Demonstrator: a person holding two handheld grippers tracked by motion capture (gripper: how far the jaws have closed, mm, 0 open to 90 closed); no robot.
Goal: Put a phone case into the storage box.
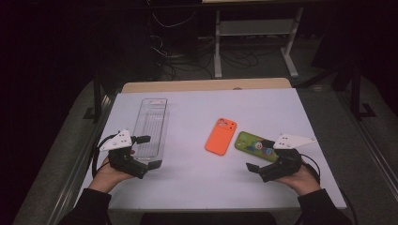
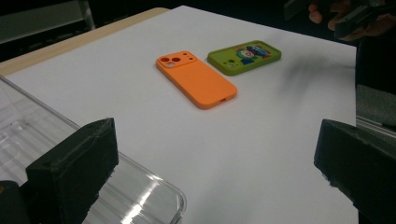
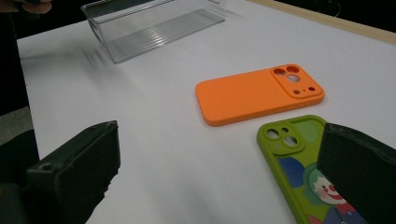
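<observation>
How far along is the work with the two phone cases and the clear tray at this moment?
Nothing looks done yet: the orange phone case and the green phone case both lie flat on the white table, and the clear tray holds nothing. Nothing is in hand; the left gripper at the tray's near end and the right gripper beside the green case both have open jaws. Gripping and moving either case is all still left.

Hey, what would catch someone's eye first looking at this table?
The orange phone case stands out, lying flat mid-table, with the green cartoon phone case just to its right, near the open right gripper. A clear plastic tray lies at the left, by the open left gripper.
</observation>
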